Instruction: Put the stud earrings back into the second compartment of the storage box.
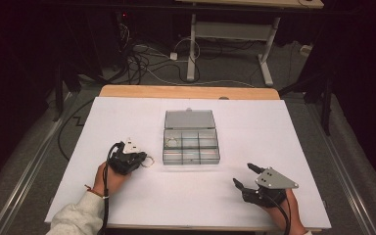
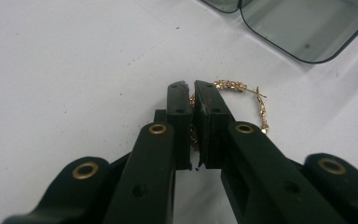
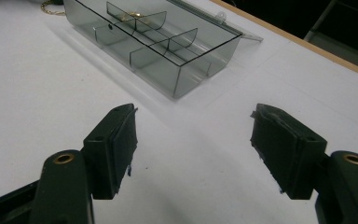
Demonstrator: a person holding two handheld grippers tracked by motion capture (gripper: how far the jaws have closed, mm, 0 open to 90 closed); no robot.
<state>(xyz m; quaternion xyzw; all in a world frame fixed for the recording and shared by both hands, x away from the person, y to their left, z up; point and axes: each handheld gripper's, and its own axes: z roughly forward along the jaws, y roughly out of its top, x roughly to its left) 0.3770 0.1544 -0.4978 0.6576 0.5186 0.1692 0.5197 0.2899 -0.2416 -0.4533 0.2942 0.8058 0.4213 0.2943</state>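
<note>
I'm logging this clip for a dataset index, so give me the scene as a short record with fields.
surface: white table
left tool: shut on a gold hoop earring, low at the table
right tool: open, holding nothing, apart from the box
box: clear compartment box, lid open and laid back
box contents: a small gold item in one compartment; the other compartments look empty
earring position: left of the box, outside it
</note>
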